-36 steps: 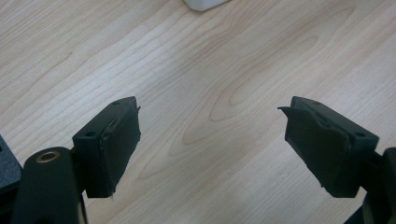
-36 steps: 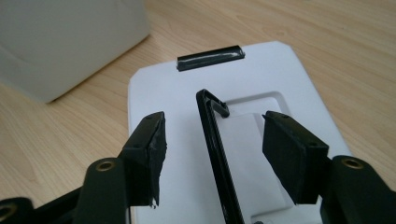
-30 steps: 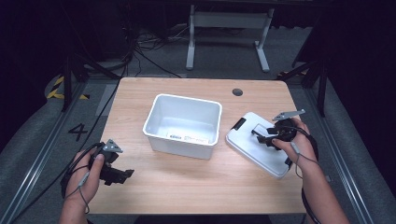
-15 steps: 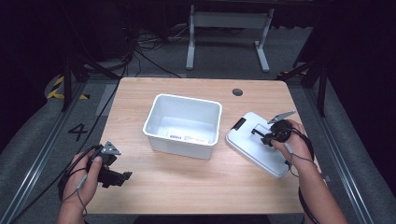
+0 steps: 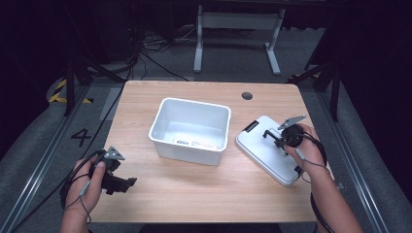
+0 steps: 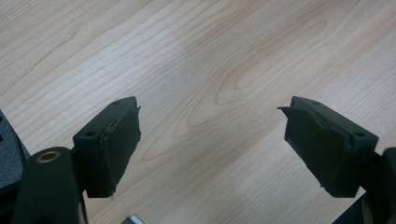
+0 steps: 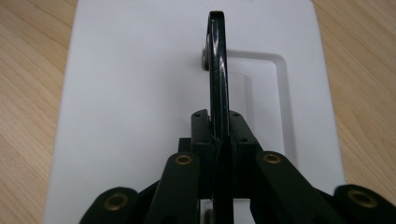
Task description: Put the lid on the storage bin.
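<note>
handle (image 7: 218,70) edge-on between right jaws

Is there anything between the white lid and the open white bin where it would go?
Nothing visible. The right claw is shut on the lid's black handle, and only bare table lies between the lid and the empty bin.

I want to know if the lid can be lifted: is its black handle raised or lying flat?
Raised. In the right gripper view the black handle stands on edge above the white lid, pinched by the right tool.
</note>
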